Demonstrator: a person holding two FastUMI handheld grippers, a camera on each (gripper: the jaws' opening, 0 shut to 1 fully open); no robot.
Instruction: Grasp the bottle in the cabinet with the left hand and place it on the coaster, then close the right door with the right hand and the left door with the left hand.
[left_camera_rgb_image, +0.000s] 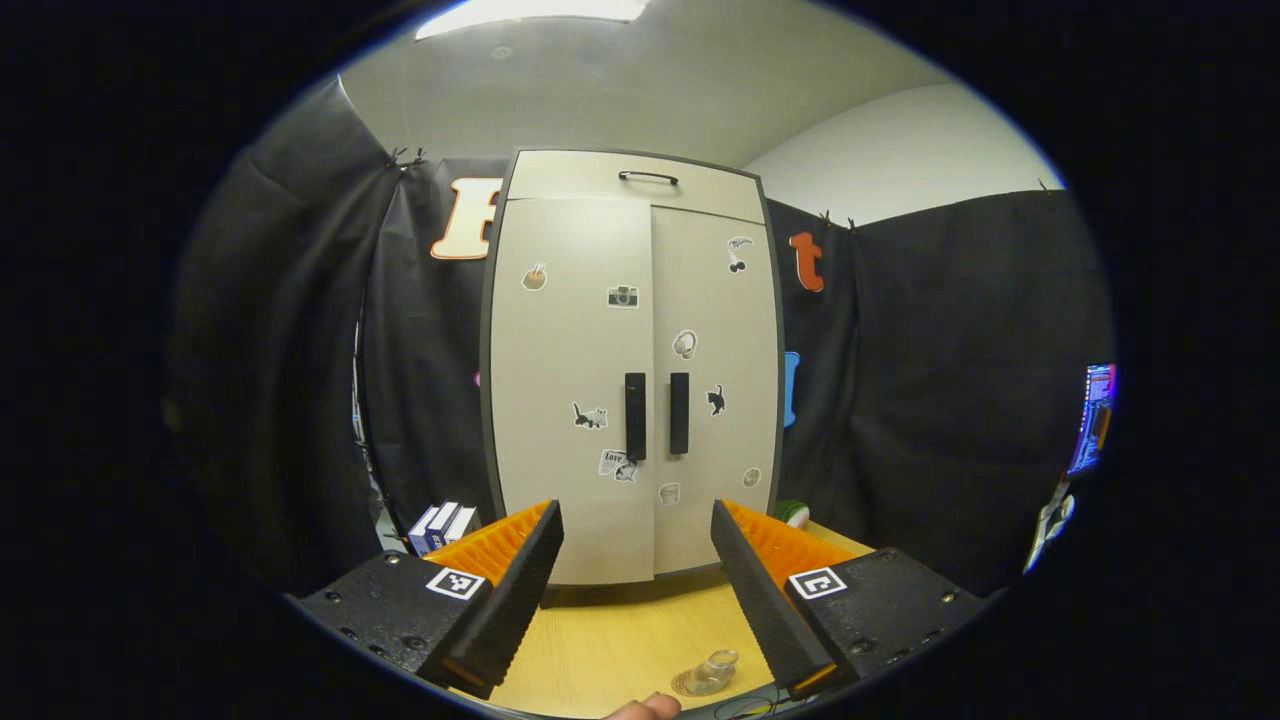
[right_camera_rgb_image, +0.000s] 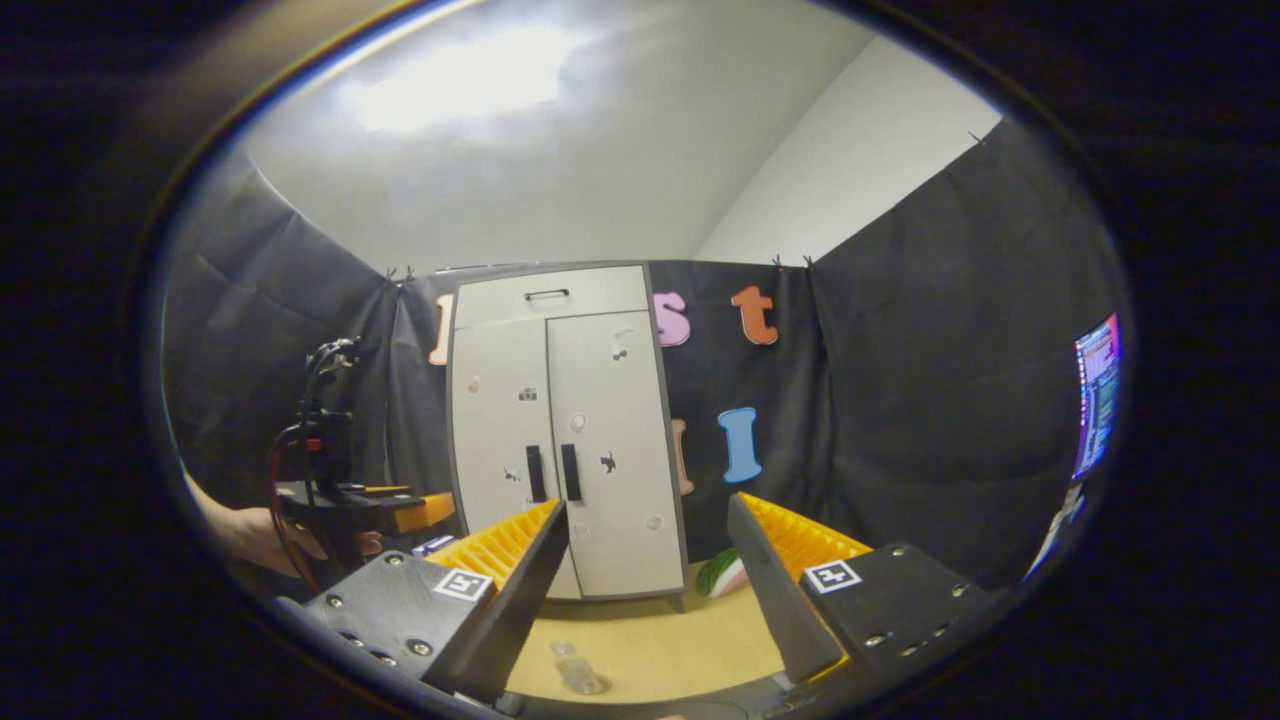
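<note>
Now bottle on table, below open left gripper.

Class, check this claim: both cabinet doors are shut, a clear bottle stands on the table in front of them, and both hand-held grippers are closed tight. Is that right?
Not quite. The hand-held grippers are open, not closed: the left gripper view shows the left hand-held gripper with its fingers spread, and the right gripper view shows the same for the right hand-held gripper. The cabinet doors are shut, and the bottle stands on the table.
</note>
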